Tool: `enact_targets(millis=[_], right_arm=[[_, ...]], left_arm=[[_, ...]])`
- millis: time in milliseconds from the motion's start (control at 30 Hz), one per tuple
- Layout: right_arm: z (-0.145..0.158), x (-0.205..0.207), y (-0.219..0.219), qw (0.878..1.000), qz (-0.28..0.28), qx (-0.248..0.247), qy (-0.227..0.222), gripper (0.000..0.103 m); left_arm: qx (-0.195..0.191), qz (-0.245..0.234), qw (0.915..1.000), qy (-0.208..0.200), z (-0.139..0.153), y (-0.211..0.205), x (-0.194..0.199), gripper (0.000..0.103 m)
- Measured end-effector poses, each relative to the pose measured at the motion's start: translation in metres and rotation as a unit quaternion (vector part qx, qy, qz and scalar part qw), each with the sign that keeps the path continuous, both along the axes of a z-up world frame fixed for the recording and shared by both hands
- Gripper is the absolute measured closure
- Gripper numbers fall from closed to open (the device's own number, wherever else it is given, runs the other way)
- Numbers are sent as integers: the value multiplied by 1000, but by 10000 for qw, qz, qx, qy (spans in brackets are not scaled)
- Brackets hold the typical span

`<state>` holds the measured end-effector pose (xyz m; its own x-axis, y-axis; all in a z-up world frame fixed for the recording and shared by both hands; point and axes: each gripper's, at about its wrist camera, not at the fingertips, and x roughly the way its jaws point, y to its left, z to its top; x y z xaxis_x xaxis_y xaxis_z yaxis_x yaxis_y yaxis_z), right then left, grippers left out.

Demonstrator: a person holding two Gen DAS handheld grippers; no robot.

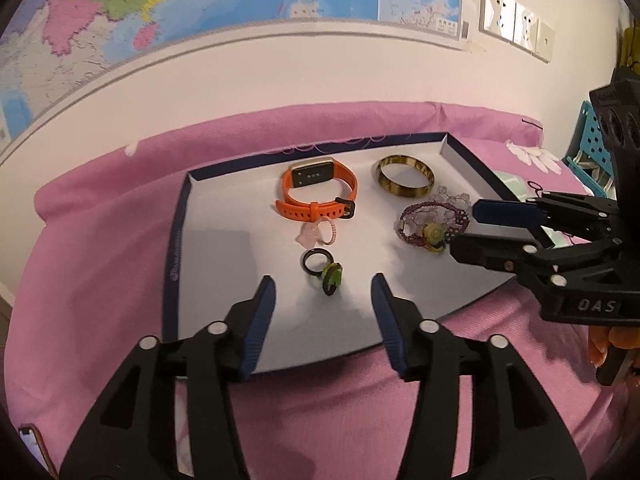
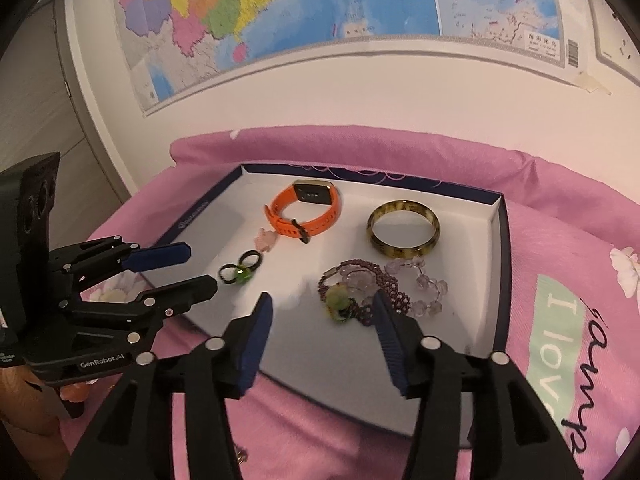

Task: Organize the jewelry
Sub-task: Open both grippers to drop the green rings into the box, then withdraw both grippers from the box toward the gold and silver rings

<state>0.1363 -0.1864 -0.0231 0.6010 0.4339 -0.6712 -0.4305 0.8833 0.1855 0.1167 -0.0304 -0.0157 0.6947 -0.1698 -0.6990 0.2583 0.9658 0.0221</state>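
Note:
A shallow white tray with a dark blue rim lies on pink bedding. It holds an orange watch, an amber bangle, purple and clear bead bracelets, a pink flower ring, a black ring and a green ring. My left gripper hovers open over the rings. My right gripper is open just above the bead bracelets. Neither holds anything.
Pink bedding surrounds the tray and rises into a fold behind it. A map and wall sockets are on the wall behind. A blue perforated basket stands at the right. A hand holds the left gripper.

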Motion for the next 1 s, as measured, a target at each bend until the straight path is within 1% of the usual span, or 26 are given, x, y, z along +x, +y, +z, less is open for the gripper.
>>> enact_targets(millis=[67,100,167,233,267,367,433,567,633,800,867,933,1000], right_arm=[[4,-8,-1,10000,29,58,-49,45],[5,-11,-2,9999,26,86,-64,42],[9,-19,-4,9998,43,155,-108,41],[11,-26,-3,9997,57,200,-131,31],[12,-32,-3,9996,81,242,-150,31],[13,-43,-1,9994,164,261,-147,31],[12,-50,0,9995,207,201,-125,31],[5,-65,4,9995,310,61,-49,29],[-1,-71,5,9995,324,24,23,29],[-15,-84,9,9989,389,-122,221,29],[-18,-88,9,9988,392,-129,279,29],[-19,-92,10,9987,382,-148,288,29],[-21,-95,10,9986,390,-144,316,29]], left_arm=[[-6,33,10000,-64,3,1,-7,44],[8,55,9999,-112,5,1,-11,40],[23,78,9998,-191,9,2,-18,34],[41,130,9996,-261,11,3,-28,22],[59,147,9994,-308,12,4,-32,20],[88,116,9992,-363,14,6,-44,20],[70,133,9992,-373,14,9,-53,16],[12,179,9990,-409,15,23,-72,16],[-41,174,9991,-385,13,30,-80,16],[-24,123,9995,-286,4,39,-99,16],[-24,39,9998,-201,-2,41,-106,16],[26,18,9999,-144,-6,41,-110,16],[-7,21,10000,-69,-10,42,-113,17]])
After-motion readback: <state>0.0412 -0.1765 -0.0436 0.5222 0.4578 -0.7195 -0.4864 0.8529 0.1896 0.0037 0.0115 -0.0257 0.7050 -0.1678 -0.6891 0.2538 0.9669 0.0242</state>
